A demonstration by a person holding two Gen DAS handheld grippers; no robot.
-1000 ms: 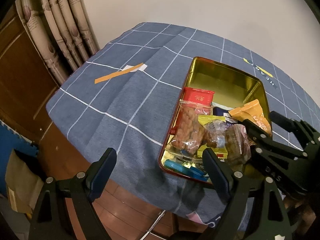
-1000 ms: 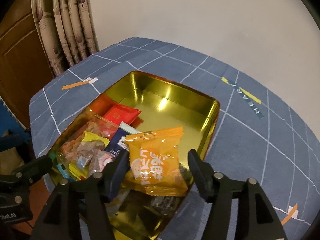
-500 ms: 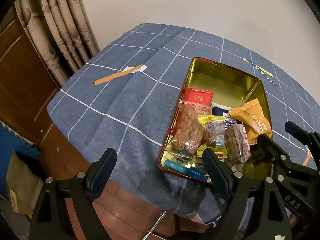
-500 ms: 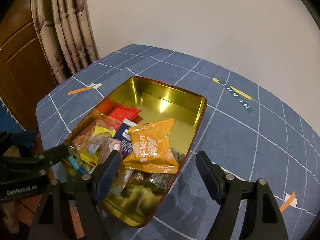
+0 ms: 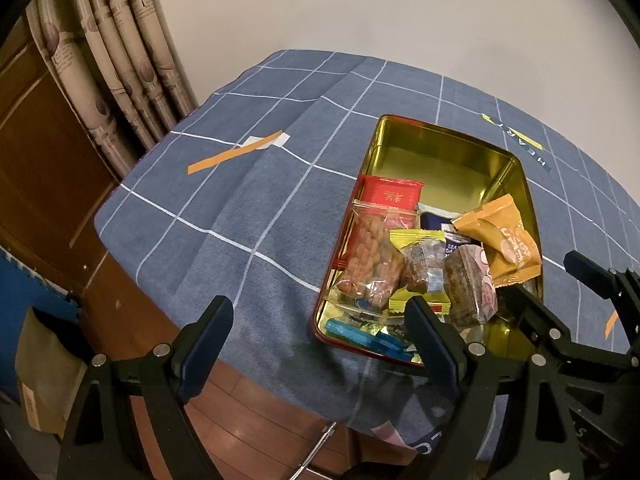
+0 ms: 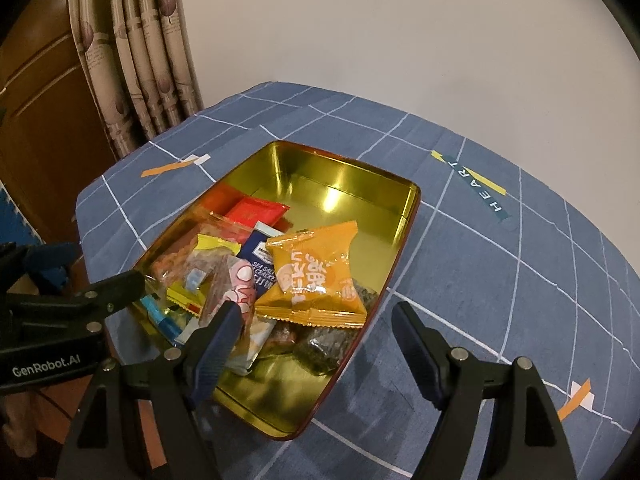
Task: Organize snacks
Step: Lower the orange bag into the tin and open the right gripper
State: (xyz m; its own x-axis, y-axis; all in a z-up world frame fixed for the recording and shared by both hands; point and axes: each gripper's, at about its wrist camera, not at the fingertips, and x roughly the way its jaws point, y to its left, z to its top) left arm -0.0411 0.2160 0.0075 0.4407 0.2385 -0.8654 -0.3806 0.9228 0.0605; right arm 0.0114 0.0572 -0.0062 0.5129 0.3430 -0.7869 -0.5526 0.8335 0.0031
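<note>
Table [image 6: 500, 280], blue checked cloth: gold tin [image 6: 404, 236].

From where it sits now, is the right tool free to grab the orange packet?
Probably yes: the right tool is open and empty, and the orange packet lies on top of the pile just ahead.

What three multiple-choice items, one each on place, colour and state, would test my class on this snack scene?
1. Where does the orange packet lie?
A in the gold tin
B on the tablecloth
C in a gripper

2. What colour is the packet furthest back in the tin?
A green
B red
C white

3. How are the right gripper jaws?
A shut on a packet
B shut on nothing
C open, empty

Answers: 1 A, it rests on the snack pile; 2 B, the red packet; 3 C, a wide gap with nothing gripped.
</note>
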